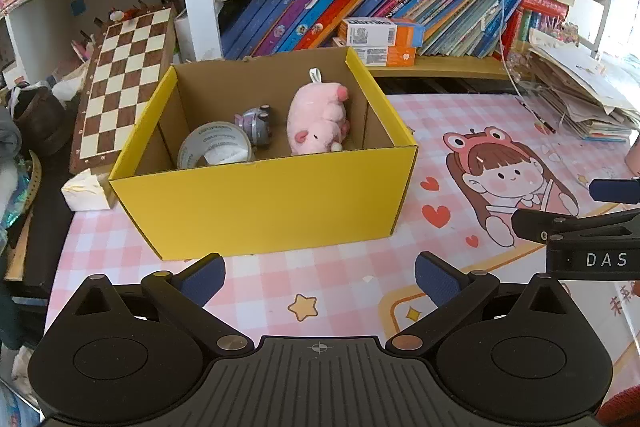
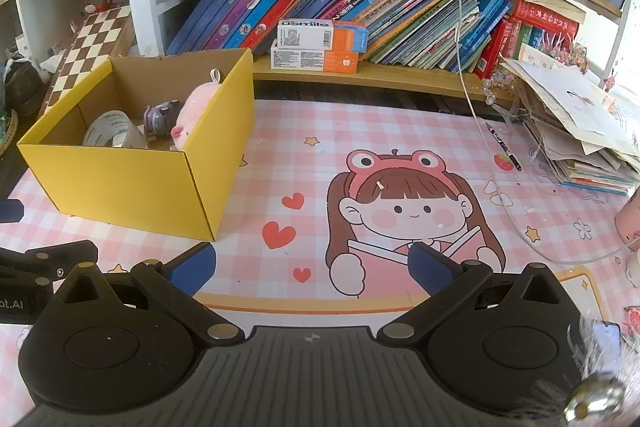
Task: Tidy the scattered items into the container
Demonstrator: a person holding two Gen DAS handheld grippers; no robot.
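A yellow cardboard box (image 1: 272,195) stands on the pink cartoon desk mat (image 1: 460,131). Inside it lie a pink plush pig (image 1: 318,117), a small grey-purple toy (image 1: 258,125) and a roll of clear tape (image 1: 214,149). The box also shows in the right wrist view (image 2: 120,183), with the pig (image 2: 194,111), toy (image 2: 160,117) and tape (image 2: 112,135) inside. My left gripper (image 1: 320,277) is open and empty, just in front of the box. My right gripper (image 2: 312,267) is open and empty over the mat, to the right of the box.
A chessboard (image 1: 124,79) leans left of the box. Shelves of books (image 2: 360,3) and two toothpaste cartons (image 2: 320,47) stand behind. A paper stack (image 2: 580,123) sits far right, with a pen (image 2: 504,147) and a white cable (image 2: 480,123) on the mat.
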